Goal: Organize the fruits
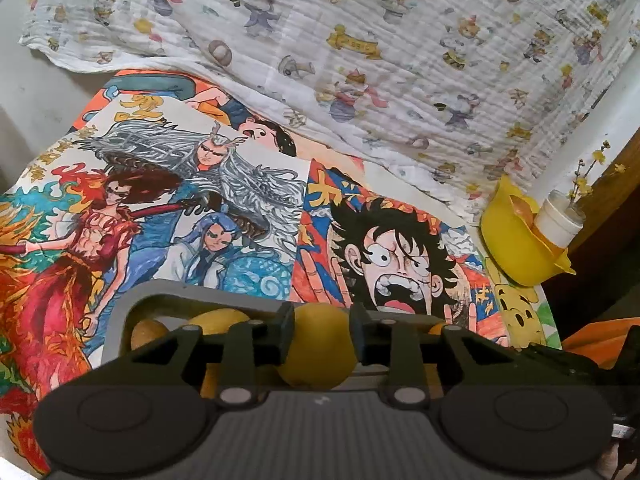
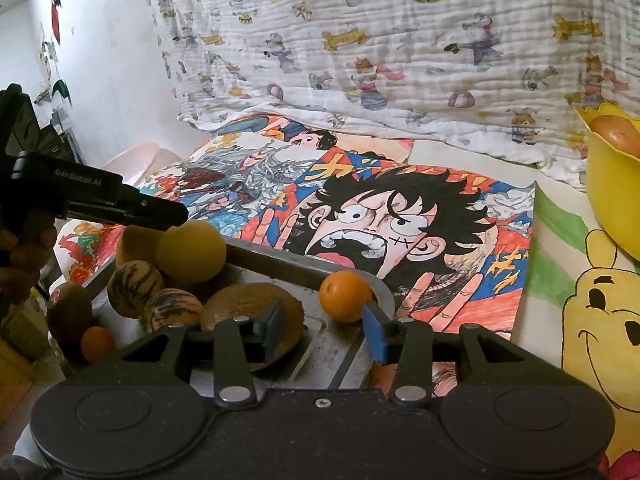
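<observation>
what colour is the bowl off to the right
Yellow. The bowl has a scalloped rim and shows best in the left wrist view.

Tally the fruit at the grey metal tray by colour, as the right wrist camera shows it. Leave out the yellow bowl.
Plain yellow round fruits: 2
Striped tan round fruits: 2
Brown fuzzy fruits: 2
Small bright oranges: 2
Total: 8
</observation>
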A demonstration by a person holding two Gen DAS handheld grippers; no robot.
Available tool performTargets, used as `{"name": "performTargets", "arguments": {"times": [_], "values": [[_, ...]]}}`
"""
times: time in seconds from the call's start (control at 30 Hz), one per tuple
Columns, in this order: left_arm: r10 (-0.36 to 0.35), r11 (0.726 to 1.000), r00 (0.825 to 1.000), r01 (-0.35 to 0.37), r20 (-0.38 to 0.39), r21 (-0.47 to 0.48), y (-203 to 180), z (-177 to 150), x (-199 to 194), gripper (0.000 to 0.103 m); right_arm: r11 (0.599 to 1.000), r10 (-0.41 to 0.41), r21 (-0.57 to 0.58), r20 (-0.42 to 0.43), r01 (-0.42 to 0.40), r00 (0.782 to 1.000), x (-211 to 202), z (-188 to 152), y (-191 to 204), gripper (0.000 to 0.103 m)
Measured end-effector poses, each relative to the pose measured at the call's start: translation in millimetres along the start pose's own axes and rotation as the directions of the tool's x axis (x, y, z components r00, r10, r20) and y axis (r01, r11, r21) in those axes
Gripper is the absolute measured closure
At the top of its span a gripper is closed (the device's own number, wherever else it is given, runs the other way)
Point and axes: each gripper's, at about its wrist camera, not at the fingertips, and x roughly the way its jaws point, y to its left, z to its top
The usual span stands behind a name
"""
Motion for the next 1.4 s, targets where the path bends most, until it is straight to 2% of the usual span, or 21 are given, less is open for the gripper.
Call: {"name": "performTargets", "arguments": {"times": [0.07, 0.13, 0.27, 0.43, 0.57, 0.63, 0.83, 1.13, 1.4], "values": [[0.005, 1.000, 1.000, -0.005, 0.005, 0.003, -0.2, -0.5, -0.5, 0.066, 1.000, -0.006, 0.000, 0.005, 0.006, 1.000, -1.0, -0.2, 0.0, 0.052], [0.013, 1.000, 1.000, -0.013, 0.015, 0.007, -0.8, -1.6, -2.0, 0.053, 1.000, -0.008, 0.004, 0.010, 0.008, 1.000, -1.4, -0.1, 0.2, 0.048], [0.014, 1.000, 0.999, -0.015, 0.040, 0.014, -3.3, -2.7, -6.4, 0.040, 1.000, -0.014, 0.003, 0.028, 0.014, 1.000, -4.7, 0.4, 3.0, 0.043], [0.022, 0.999, 0.996, -0.026, 0.085, 0.040, -9.3, -3.8, -15.5, 0.018, 1.000, -0.019, -0.005, 0.059, 0.019, 0.998, -12.6, 1.1, 9.1, 0.032], [0.030, 0.998, 0.992, -0.038, 0.121, 0.059, -13.4, -5.8, -24.9, 0.010, 1.000, -0.021, 0.001, 0.080, 0.021, 0.997, -19.0, 1.2, 13.8, 0.026], [0.039, 0.997, 0.989, -0.048, 0.145, 0.061, -15.1, -8.0, -31.0, 0.002, 1.000, -0.020, 0.009, 0.094, 0.020, 0.995, -23.3, 0.6, 15.9, 0.022], [0.072, 0.992, 0.979, -0.090, 0.193, 0.086, -22.1, -17.6, -46.7, 0.001, 1.000, -0.019, 0.027, 0.134, 0.015, 0.991, -35.2, -2.1, 24.6, 0.011], [0.110, 0.987, 0.969, -0.132, 0.221, 0.089, -22.4, -35.4, -63.5, 0.001, 0.998, -0.037, 0.051, 0.181, 0.028, 0.983, -50.2, -11.0, 38.3, 0.002], [0.154, 0.984, 0.959, -0.170, 0.236, 0.046, -12.4, -54.5, -79.4, 0.001, 0.997, -0.048, 0.071, 0.213, 0.034, 0.976, -62.6, -22.6, 56.1, 0.001]]}}
